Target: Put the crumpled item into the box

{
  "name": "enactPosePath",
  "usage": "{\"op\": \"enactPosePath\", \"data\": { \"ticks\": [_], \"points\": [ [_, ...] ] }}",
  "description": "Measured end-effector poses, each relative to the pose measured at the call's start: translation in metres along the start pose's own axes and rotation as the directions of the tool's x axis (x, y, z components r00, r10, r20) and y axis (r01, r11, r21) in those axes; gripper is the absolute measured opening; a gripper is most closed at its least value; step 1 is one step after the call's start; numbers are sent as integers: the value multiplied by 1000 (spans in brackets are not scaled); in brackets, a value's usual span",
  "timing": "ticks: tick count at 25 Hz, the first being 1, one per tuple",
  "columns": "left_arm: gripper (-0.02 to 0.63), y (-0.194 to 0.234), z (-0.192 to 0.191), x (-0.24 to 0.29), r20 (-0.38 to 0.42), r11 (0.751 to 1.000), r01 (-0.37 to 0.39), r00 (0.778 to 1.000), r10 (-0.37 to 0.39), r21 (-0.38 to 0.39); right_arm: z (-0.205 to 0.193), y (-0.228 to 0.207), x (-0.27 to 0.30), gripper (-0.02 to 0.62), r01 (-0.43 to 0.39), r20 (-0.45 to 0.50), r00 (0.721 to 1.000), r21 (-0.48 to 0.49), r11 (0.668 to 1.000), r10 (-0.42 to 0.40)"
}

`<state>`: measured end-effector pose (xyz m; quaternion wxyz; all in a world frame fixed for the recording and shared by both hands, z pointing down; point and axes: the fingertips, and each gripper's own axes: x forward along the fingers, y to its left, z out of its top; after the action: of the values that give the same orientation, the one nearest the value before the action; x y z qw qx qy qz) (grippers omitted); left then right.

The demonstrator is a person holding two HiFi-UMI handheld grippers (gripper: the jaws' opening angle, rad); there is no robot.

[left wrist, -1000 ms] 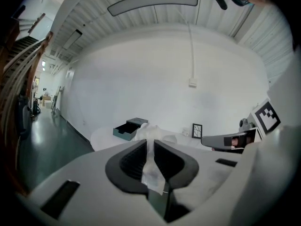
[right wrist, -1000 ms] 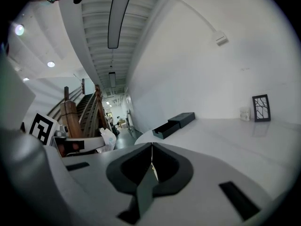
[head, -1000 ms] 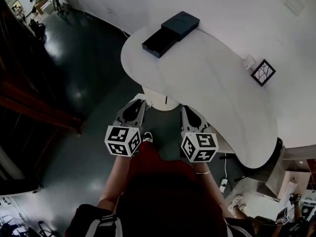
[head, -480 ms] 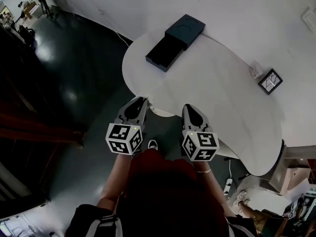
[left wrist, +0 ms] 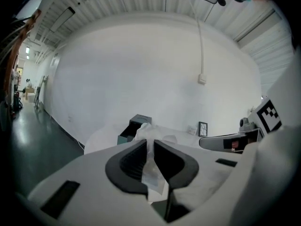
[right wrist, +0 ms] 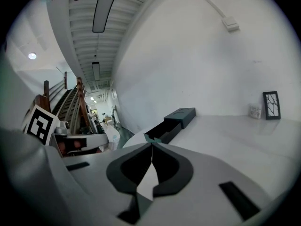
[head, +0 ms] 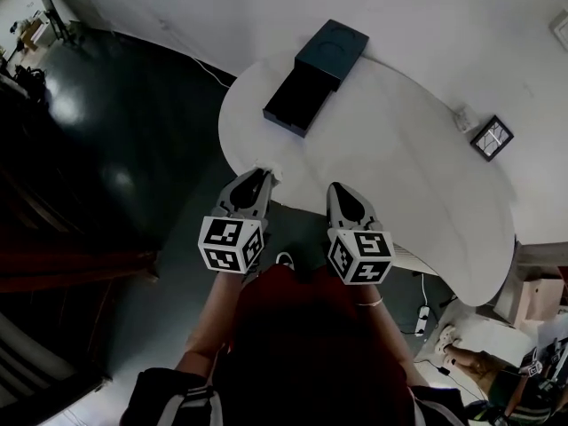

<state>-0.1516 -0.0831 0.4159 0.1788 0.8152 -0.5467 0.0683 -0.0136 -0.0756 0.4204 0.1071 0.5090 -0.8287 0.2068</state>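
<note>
White and crumpled, the item (left wrist: 151, 134) sits pinched between the jaws of the left hand-held gripper (left wrist: 149, 144), its long axis running along them and its loose end poking forward past the tips toward the box (left wrist: 133, 128). In the head view this hand-held gripper (head: 261, 176) hangs at the near edge of the white tabletop (head: 399, 171). The dark box (head: 313, 76) lies well apart on the far side, long axis diagonal, open tray toward the near left. The right hand-held gripper (right wrist: 151, 147) has its jaws together on nothing
</note>
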Motion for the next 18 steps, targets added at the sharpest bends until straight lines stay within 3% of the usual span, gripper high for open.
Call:
{"op": "enactPosePath", "data": {
  "ticks": [7,18],
  "points": [
    [63,17,1,29,-27,1000,13,1000,-13,7,4,-16,17,15,44,-17,999,16,999,-43],
    [63,39,29,93,-53,999,0,999,2,43,31,-39,68,15,38,-16,999,14,999,-37]
  ]
}}
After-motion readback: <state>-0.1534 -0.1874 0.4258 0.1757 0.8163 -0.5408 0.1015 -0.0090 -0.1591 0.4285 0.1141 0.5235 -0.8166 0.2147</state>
